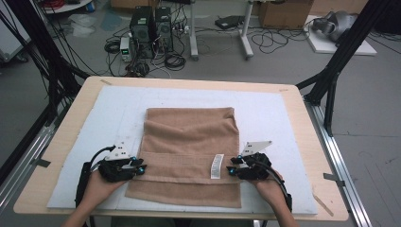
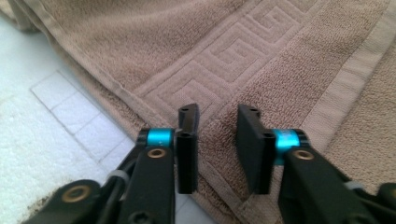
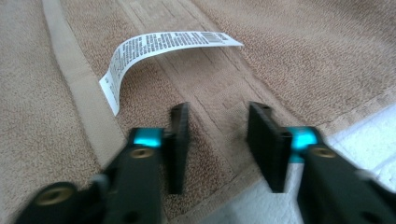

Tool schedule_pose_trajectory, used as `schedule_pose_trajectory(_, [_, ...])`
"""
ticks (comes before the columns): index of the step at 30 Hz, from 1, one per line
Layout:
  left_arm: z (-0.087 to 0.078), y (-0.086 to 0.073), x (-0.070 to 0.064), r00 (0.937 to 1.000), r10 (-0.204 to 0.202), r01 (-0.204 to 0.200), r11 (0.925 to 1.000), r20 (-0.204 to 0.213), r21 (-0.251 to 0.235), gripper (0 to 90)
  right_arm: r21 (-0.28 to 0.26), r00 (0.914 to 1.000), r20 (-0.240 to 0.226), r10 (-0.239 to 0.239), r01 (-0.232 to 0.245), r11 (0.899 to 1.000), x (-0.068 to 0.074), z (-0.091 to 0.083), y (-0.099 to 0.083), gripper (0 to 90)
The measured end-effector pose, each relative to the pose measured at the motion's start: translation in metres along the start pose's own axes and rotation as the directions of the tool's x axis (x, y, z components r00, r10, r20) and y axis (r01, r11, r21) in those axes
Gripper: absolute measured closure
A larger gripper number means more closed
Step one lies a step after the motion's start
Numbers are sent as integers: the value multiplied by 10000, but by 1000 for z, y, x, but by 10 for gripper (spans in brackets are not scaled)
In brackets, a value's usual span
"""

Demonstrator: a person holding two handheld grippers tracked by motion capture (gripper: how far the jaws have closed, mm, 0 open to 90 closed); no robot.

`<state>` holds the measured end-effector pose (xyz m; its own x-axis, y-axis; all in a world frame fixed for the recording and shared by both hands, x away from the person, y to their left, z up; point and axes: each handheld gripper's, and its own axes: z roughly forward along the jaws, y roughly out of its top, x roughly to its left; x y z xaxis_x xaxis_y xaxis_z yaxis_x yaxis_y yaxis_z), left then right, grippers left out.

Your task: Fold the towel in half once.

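Currently mid-fold on the brown towel, which lies flat in the middle of the white foam mat on the table. Its near end looks already turned over, leaving a lower band poking out toward the person.

Left gripper sits at the towel's left edge, right gripper at the right edge, both at the fold line. In the left gripper view the left gripper has its jaws parted a moderate gap over the patterned border with nothing between them; same for the right gripper in its own view. Contact with the cloth is hard to tell, probably just above it.

Next move, my guess: close both on the side edges together, lift evenly, carry forward.

Count: one towel, one care label, two grippers, one mat.
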<state>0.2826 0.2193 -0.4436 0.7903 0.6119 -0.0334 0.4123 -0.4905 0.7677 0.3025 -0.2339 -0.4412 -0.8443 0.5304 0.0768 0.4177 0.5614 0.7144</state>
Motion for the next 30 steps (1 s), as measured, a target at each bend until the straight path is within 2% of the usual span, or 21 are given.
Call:
schedule_pose_trajectory(2, [0,2,0,10000,15,-15,10000,20,48,828,-34,9999,-132,25,-25,10000,-1,0,1,799])
schedule_pose_trajectory(5, [-3,3,-1,9999,141,-141,9999,-17,61,862,57,9998,-195,-99,100,9999,0,-1,4,842])
schedule_pose_trajectory(7, [-7,4,-2,9999,121,-121,9999,14,-102,865,39,9995,-225,-237,238,9997,2,-5,6,848])
schedule_pose_trajectory(12, [-26,9,-5,9999,132,-128,9980,64,-613,866,-363,9986,-275,-445,434,9984,12,-20,11,850])
schedule_pose_trajectory(16, [-40,13,-11,9995,307,-302,9963,40,-807,866,-533,9966,-350,-744,725,9959,24,-32,17,849])
schedule_pose_trajectory(20, [-51,10,-16,9993,357,-347,9956,98,-871,866,-631,9947,-468,-912,882,9941,34,-41,19,848])
schedule_pose_trajectory(23, [-54,3,-22,9992,377,-365,9960,127,-815,866,-640,9927,-640,-1019,978,9931,42,-45,17,846])
schedule_pose_trajectory(26, [-49,-6,-24,9990,248,-227,9983,384,-540,854,-255,9910,-823,-1051,1034,9943,44,-40,13,828])
schedule_pose_trajectory(28, [-46,-11,-24,9992,141,-127,9992,377,-376,809,-162,9916,-945,-883,872,9961,41,-34,9,778])
schedule_pose_trajectory(30, [-45,-16,-23,9993,-36,53,9990,374,-454,759,-230,9921,-982,-786,767,9968,40,-33,7,719])
